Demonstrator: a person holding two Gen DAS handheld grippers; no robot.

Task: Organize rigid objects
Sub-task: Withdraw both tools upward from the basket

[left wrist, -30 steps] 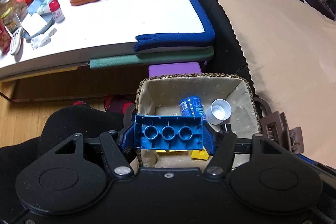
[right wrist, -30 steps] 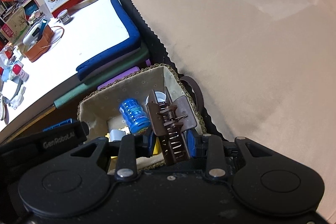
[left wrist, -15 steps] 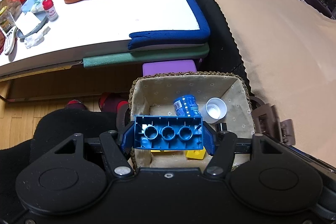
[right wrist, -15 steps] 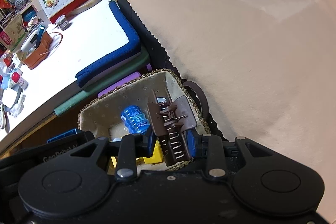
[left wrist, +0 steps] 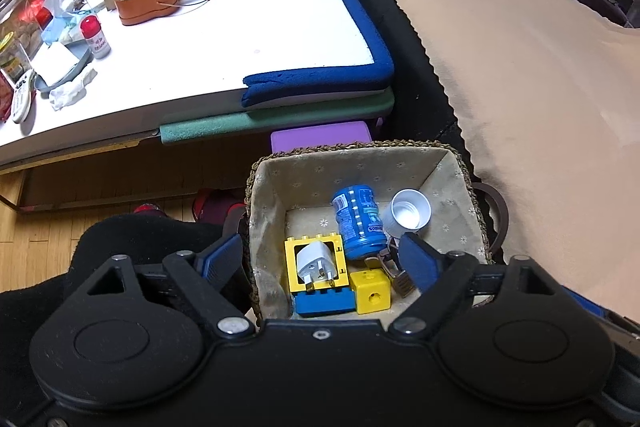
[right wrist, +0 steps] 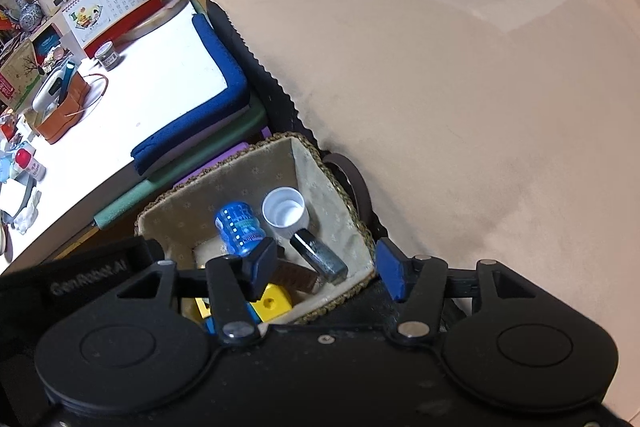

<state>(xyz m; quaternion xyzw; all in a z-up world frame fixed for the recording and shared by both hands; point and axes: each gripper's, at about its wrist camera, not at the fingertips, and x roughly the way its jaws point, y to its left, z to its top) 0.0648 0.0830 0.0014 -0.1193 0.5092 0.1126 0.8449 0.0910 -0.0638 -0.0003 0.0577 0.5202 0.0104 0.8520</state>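
- Peach cloth (right wrist: 460, 75) covers the wide surface to the right of the basket.
- Woven basket (left wrist: 460, 163), fabric-lined, sits below the white table (left wrist: 240, 27).
- Left gripper (left wrist: 322, 259) and right gripper (right wrist: 326, 267) hover over it, jaws spread, holding nothing.
- Inside lie a blue brick (left wrist: 324, 301), blue bottle (left wrist: 358, 223), white cup (left wrist: 410, 213), yellow cube (left wrist: 370, 291), brown hair clip (right wrist: 298, 275).

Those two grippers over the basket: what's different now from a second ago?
Both let go. The left gripper opened and its blue brick now lies in the basket, under the yellow frame. The right gripper opened too; its brown hair clip dropped in beside the yellow cube. The blue bottle and white cap stayed put.
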